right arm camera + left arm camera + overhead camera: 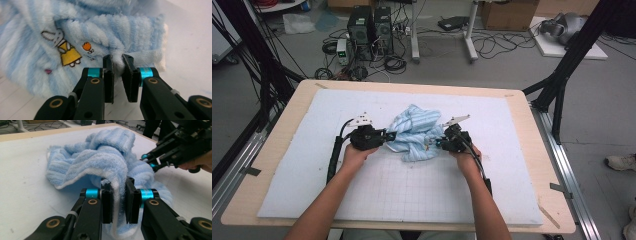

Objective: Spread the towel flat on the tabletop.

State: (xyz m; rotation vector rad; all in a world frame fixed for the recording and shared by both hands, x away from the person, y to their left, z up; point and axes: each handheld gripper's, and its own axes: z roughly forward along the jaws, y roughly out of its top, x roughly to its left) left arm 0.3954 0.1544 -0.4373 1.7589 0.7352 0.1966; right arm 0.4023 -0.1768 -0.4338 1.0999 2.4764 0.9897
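Crumpled blue towel (414,133) on white mat (362,190) — left gripper (388,136), right gripper (439,142) at its sides

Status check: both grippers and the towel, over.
Left gripper shut on towel edge. Right gripper shut on a fold at the opposite side. Towel crumpled mid-mat. Nothing in the way.

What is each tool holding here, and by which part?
Both hold the blue towel. The left tool pinches a fold with its white edge at the towel's left side; the right tool pinches the white hem at its right side.
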